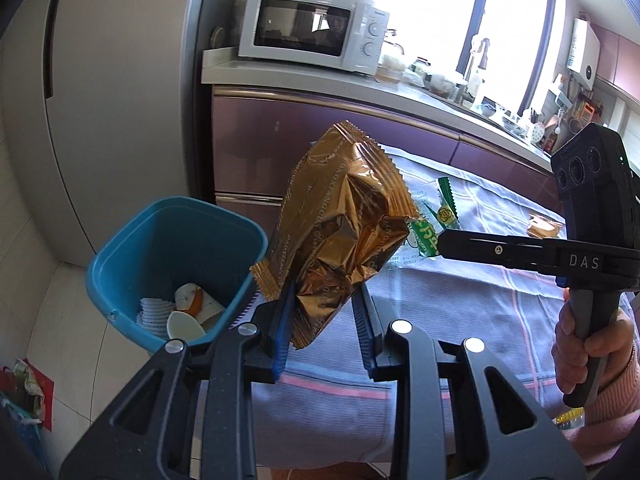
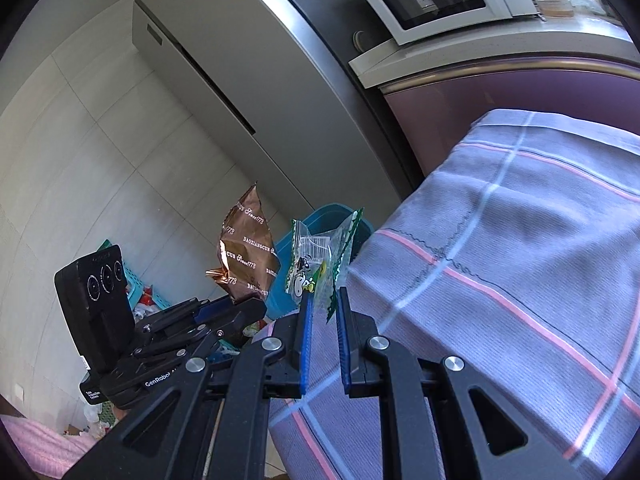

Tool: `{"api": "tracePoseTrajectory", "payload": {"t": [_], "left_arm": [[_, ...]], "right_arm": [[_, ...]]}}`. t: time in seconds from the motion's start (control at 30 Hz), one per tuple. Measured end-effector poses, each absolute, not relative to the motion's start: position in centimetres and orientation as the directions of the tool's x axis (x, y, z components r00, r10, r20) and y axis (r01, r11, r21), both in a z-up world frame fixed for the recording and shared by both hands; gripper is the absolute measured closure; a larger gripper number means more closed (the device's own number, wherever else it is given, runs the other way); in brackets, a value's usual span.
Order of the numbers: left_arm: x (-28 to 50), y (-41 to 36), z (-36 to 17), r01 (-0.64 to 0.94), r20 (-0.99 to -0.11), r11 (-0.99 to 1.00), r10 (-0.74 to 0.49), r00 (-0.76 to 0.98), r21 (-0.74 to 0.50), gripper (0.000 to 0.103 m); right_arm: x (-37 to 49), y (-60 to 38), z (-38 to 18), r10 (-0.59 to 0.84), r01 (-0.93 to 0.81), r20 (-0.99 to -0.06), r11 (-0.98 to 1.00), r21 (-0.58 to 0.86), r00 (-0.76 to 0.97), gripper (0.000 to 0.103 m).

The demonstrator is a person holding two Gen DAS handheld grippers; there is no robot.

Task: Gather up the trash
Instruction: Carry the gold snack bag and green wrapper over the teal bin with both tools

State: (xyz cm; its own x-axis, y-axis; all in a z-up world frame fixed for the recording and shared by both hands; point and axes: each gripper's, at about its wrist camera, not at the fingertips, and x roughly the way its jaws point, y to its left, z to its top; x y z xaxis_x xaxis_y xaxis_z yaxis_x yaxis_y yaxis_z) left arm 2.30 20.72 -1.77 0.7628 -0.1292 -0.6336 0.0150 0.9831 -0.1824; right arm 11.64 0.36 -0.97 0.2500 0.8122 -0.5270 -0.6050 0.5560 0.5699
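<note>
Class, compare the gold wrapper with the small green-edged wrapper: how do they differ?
The gold wrapper is large, opaque and crumpled; the green-edged wrapper is small and partly clear with a cartoon print. The left tool grips the gold one, the right tool the green-edged one. Both are held near the blue bin.

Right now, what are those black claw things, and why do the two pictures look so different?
A person holds two hand-squeezed grabbers, each with a camera looking along its fingers. One picture is from the left grabber, the other from the right grabber. The left one pinches a crinkly gold snack bag. The right one pinches a small clear and green wrapper. Beside the table with the checked cloth stands a blue bin with some trash already inside. More wrappers lie on the cloth. Behind are a microwave and a kitchen counter.
</note>
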Motion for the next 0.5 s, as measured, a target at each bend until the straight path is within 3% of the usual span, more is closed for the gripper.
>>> {"api": "tracePoseTrajectory", "payload": {"t": [0.5], "left_arm": [[2.8,26.6,-2.7,-0.12,-0.654,0.976,-0.029,0.756,-0.181,0.075]], "right_arm": [[13.3,6.8,-0.9,0.803,-0.669,-0.572,0.519,0.532,0.168,0.092]]}}
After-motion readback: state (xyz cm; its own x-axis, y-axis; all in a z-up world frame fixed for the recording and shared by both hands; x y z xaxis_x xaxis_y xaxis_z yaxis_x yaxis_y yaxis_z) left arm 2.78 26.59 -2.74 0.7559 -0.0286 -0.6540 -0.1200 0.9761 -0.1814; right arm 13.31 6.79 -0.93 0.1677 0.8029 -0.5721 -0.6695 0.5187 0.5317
